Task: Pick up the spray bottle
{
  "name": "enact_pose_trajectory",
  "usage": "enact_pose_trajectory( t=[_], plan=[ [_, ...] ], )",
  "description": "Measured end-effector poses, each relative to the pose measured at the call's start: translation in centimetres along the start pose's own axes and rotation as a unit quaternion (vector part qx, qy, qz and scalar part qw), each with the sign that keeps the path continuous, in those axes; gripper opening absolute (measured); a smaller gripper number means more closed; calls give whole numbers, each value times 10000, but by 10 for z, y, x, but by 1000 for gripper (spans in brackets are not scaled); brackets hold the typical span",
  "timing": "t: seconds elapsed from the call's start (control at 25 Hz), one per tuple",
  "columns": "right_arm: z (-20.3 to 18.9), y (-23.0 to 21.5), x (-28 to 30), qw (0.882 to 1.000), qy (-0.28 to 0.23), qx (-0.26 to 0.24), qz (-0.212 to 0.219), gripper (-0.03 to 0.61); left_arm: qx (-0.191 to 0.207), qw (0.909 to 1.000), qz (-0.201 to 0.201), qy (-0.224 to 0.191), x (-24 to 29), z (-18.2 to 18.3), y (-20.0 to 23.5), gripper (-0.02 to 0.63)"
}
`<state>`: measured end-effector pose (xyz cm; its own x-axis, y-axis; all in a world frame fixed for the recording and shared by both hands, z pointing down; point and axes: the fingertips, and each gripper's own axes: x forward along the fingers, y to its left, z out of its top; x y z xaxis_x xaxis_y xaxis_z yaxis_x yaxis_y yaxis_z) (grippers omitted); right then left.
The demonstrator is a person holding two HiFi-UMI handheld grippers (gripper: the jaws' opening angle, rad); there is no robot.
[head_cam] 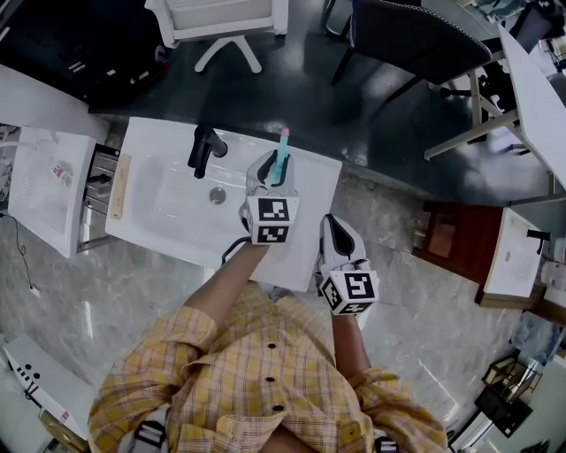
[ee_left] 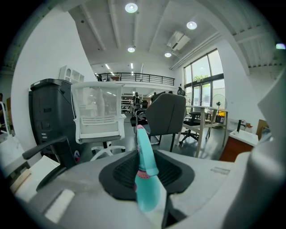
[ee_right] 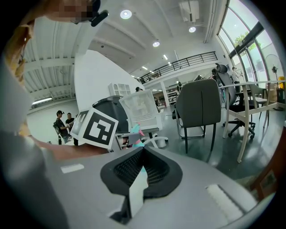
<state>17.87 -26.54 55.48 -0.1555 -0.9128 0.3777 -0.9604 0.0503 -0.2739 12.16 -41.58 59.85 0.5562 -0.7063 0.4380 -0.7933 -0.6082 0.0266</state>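
Left tongs [head_cam: 271,170] reach over the right ledge of the white sink [head_cam: 168,208], jaws closed on the teal bottle [head_cam: 282,150]; the left gripper view shows the bottle [ee_left: 145,170] filling the slot between the two black pads, its slim neck rising past them and leaning a little to the left; a pink band rings the neck and the tip looks pink too; whether its base rests on the ledge or hangs clear I cannot tell.

Right tongs [head_cam: 334,228] sit off the sink's right front corner, over the marbled floor [head_cam: 416,310], near the left pair but not touching; their jaws meet at the tips with nothing held between them; in the right gripper view the left pair's marker cube [ee_right: 96,127] shows ahead, with a sliver of teal just beside it.

Black tap [head_cam: 203,149] stands at the back of the basin, left of the bottle; beyond the sink are a white chair [head_cam: 221,22] and a dark chair [head_cam: 416,40]; the person wears a yellow checked shirt [head_cam: 256,372].
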Motion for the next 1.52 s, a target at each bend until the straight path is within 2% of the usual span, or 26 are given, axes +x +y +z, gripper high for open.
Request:
enact_pose_trajectory(
  t=[0.32,0.76,1.52],
  plan=[
    [2,2,-5,10000,-6,-27,4,2,-15,10000,-19,-22,-5,2,3,87],
    [14,3,-21,9999,-114,-76,-3,2,-10,9997,-104,-211,-45,22,-3,89],
    [36,37,-73,9978,-577,-309,35,2,52,9965,-59,-836,-183,39,-14,92]
  ],
)
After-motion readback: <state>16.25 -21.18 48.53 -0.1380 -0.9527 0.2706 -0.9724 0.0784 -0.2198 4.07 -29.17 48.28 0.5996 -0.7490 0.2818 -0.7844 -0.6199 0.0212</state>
